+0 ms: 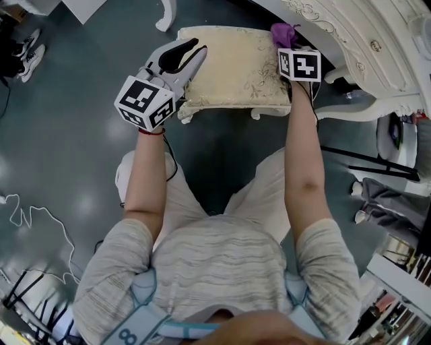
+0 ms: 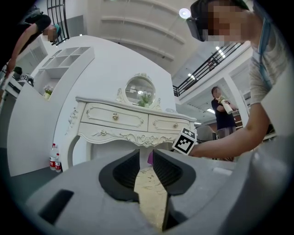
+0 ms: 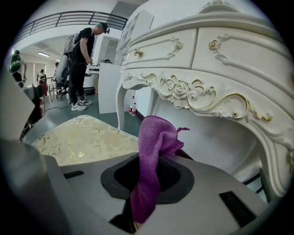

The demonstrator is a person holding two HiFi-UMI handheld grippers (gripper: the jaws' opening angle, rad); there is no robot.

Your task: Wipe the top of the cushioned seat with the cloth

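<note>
We're seeing a fuzzy purple woven cloth (image 3: 154,147), a seat (image 1: 236,67) in cream fabric with a slight sheen, smooth matt grey plastic on the left tongs (image 2: 146,158) with ribbed black pads (image 2: 126,172), a glossy white-painted table (image 3: 220,59), and a shiny floor (image 1: 67,135).

The head view is evenly and brightly lit from overhead by diffuse indoor light. Pale, soft reflections are seen on the glossy grey floor (image 1: 60,135) at the left of the frame, and a dim shadow is cast below the cushioned seat (image 1: 236,67). Both gripper views are ringed by a black circular vignette, and straight lines are bent strongly toward the edges. A round ceiling lamp (image 2: 184,13) is blown out at the top of the left gripper view. The purple cloth (image 3: 154,137) is rendered sharply.
</note>
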